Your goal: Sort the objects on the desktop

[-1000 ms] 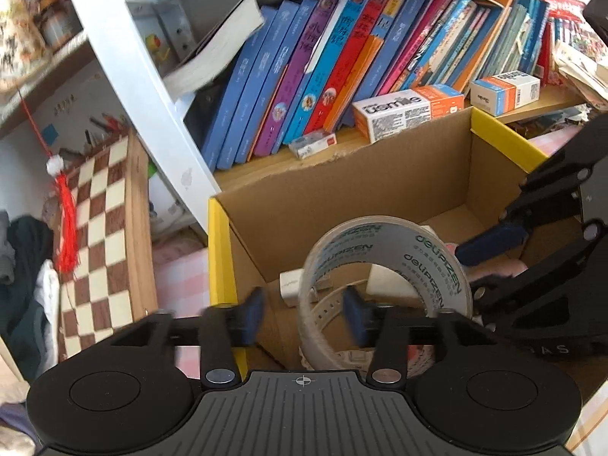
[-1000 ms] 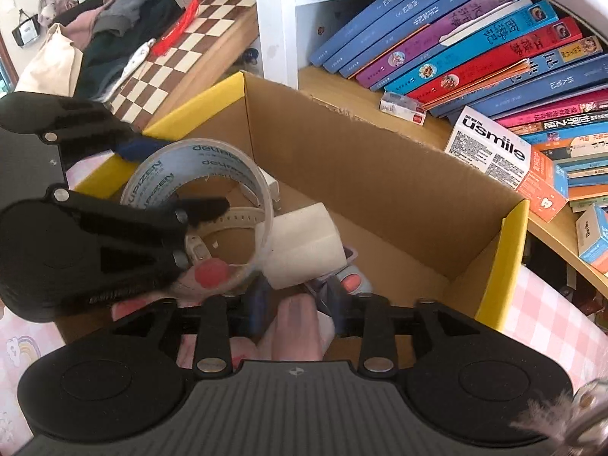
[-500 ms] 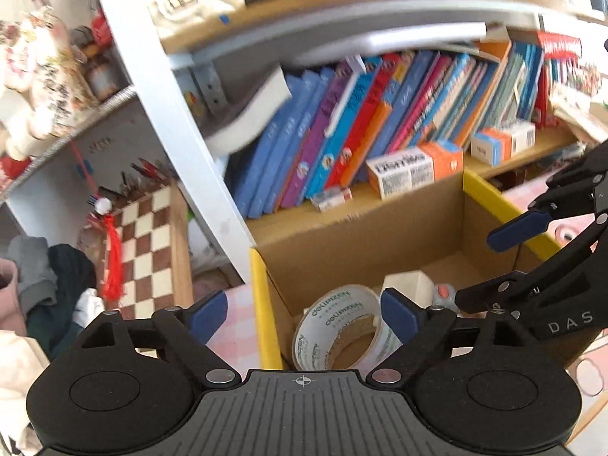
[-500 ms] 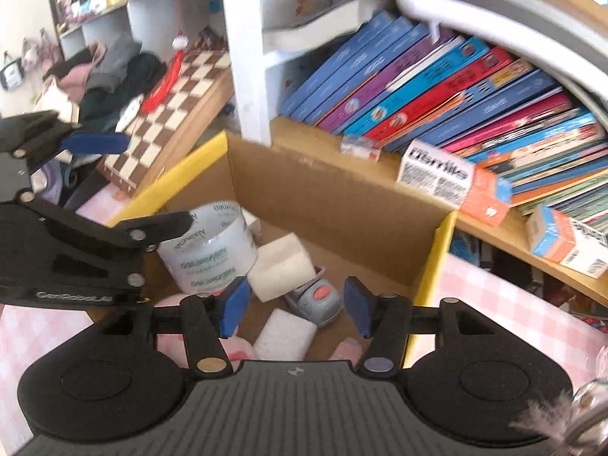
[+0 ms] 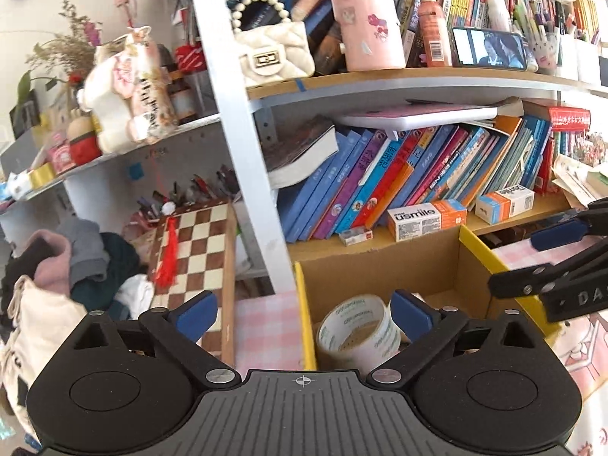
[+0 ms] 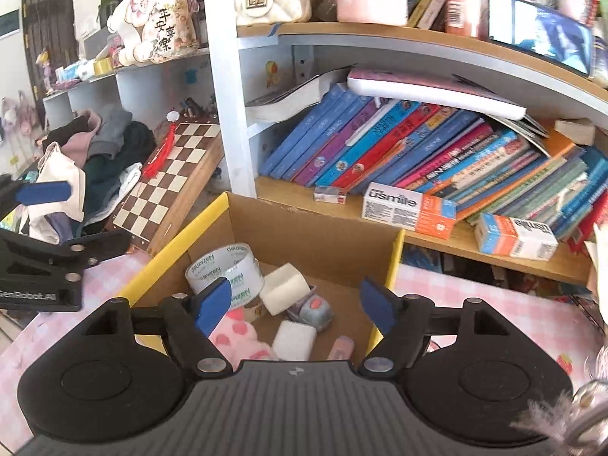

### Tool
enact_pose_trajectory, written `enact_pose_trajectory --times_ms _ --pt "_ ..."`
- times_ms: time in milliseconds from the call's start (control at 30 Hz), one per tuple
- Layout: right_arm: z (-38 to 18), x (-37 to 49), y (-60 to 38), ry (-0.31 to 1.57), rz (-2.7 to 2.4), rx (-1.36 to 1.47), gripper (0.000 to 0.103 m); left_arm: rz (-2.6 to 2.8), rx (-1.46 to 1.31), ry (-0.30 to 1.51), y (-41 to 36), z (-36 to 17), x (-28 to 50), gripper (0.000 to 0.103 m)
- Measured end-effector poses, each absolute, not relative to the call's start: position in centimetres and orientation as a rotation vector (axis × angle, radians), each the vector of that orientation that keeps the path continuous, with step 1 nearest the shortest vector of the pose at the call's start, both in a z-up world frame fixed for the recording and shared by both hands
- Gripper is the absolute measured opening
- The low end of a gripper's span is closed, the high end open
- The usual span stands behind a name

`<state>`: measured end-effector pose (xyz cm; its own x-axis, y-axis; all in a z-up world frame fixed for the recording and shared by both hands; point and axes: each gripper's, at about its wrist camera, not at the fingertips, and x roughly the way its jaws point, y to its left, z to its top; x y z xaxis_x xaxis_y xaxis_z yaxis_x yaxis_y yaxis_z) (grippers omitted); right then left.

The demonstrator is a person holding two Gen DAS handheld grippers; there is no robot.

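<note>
A cardboard box with yellow rims stands on the pink checked table below the bookshelf. Inside lie a clear tape roll, white foam blocks, a grey toy with a red spot, a pink plush and a small pink item. My left gripper is open and empty, above the box's left rim. My right gripper is open and empty, above the box's near side. Each gripper shows at the edge of the other's view.
A bookshelf with leaning books and small cartons stands behind the box. A chessboard and a pile of clothes lie to the left. A white post rises behind the box's left corner.
My left gripper opened and let go of the tape roll, which now lies in the box. My right gripper opened too. Both grippers pulled up and back from the box.
</note>
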<state>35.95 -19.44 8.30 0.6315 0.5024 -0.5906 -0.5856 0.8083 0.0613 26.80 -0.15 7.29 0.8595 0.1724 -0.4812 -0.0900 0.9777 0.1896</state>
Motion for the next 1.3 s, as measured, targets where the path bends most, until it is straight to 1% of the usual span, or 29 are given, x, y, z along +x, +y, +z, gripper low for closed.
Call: enact_pose_trajectory --times_ms 167,233,467,567,633,867,1133,1300 --pt "8.3 33.1 -20.6 0.631 0.578 -0.12 0.075 0.141 0.142 0.53 0.3 7.1 23.9 0.1" --pt "8.2 31.8 -21.0 0.63 0.558 -0.113 0.079 0.14 0.135 0.536 0.4 6.9 22.8 0.1" --pt "7.2 26.7 -22.2 0.654 0.5 -0.061 0.083 0.12 0.113 0.569 0.4 5.9 18.8 0.1" --pt "6.6 24.6 -22.7 0.665 0.469 -0.037 0.086 0.121 0.101 0.579 0.5 5.5 17.1 0.1" --pt "6.0 23.3 -22.8 0.677 0.462 -0.047 0.092 0.124 0.093 0.58 0.5 5.3 15.9 0.1" --pt "3.9 18.7 -23.0 0.716 0.432 -0.102 0.093 0.089 0.089 0.611 0.1 3.8 11.8 0.1" --pt "2.0 13.0 -22.9 0.7 0.305 -0.033 0.1 0.13 0.039 0.648 0.5 2.5 8.5 0.1" --pt "1.1 9.9 -22.6 0.7 0.265 -0.029 0.102 0.145 0.015 0.656 0.8 2.0 6.8 0.1"
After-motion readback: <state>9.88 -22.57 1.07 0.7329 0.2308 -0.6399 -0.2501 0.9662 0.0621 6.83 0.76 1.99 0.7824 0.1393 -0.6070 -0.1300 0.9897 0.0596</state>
